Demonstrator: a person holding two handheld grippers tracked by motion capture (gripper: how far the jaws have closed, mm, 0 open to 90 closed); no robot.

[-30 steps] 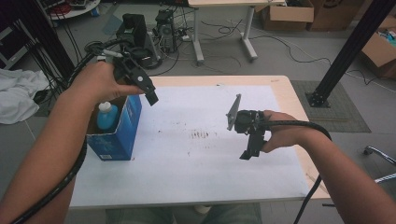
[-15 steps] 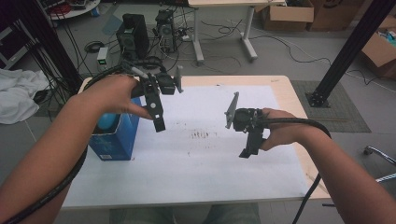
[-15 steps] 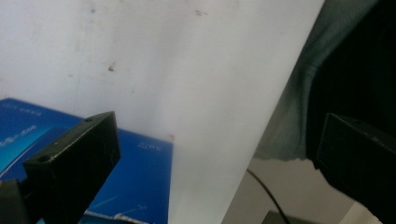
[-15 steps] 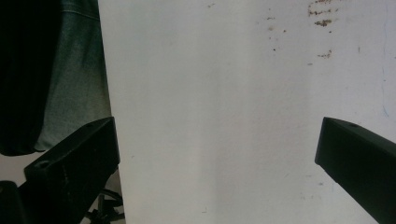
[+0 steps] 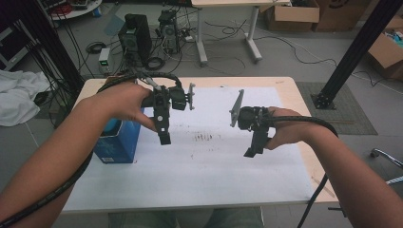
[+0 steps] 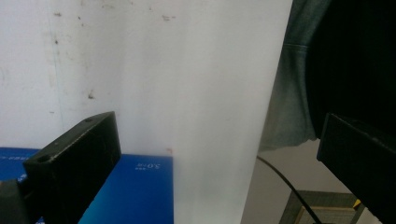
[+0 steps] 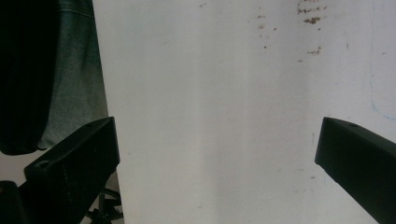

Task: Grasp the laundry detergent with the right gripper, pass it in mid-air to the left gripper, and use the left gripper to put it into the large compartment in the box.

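1. I am holding my left claw (image 5: 164,124) above the tabletop (image 5: 214,175), its jaws spread wide with nothing between them.
2. The blue box (image 5: 119,142) is standing just to the left of this claw and slightly below it; a pale blue thing is sitting in its open top, though I cannot tell what it is.
3. My right claw (image 5: 253,142) is hovering well off to the right, also wide open and empty.
4. To reach the box well, I judge I should be swinging the left claw back over its opening, keeping the jaws spread, then lowering straight down so neither jaw is catching the box's rim.
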